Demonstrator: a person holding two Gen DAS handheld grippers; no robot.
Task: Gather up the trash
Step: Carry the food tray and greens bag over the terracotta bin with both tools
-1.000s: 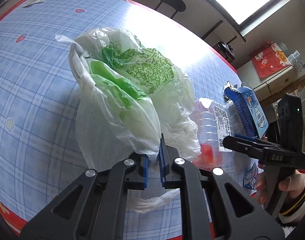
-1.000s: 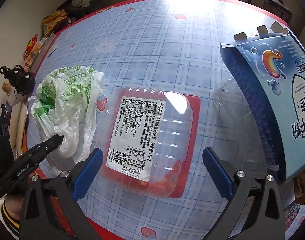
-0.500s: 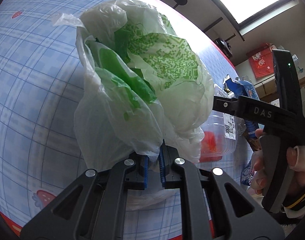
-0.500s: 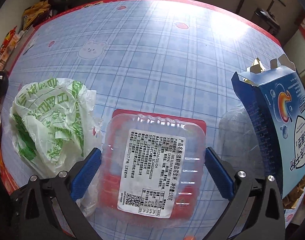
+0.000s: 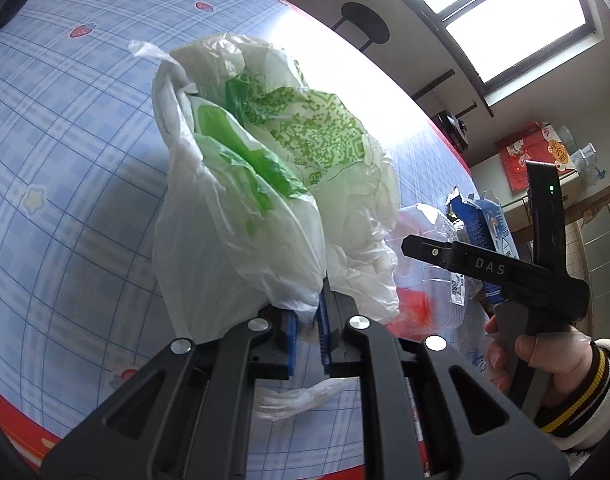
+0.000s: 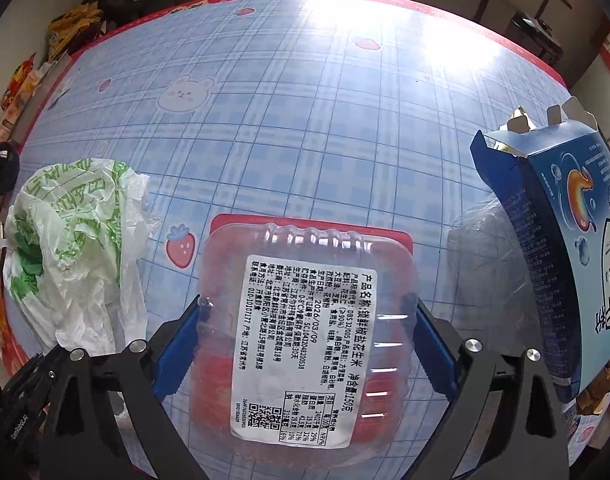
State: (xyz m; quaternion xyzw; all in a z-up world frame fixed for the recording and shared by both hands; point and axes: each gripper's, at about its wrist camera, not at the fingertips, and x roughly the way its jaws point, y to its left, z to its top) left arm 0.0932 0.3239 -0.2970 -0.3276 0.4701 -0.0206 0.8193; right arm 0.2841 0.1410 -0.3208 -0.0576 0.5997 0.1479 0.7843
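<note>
Right now the left gripper has its blue pads pressed together on a fold of the white plastic bag with green print, pinching the film near its lower edge. The bag billows up ahead of the fingers over the blue checked tablecloth (a loose tail of plastic droops below the pads toward the red border). From the right wrist view the same bag lies crumpled at the left side of the table, just beside the tray.

The right gripper points steeply down over a clear plastic tray with a red base and a white printed label on its lid. Its jaws stand wide and are closing, one blue pad on each long side of the tray — the tray sits between them, and both pads look to be right at the lid's edges, though I cannot tell whether they press on it yet. The tray rests flat on the cloth near the table's near edge, next to a strawberry print.

To the right of the tray stands a blue carton with its top flaps torn open, and between the two sits a rounded clear plastic piece, hard to make out. In the left wrist view a hand in a striped cuff grips the right tool's handle.
</note>
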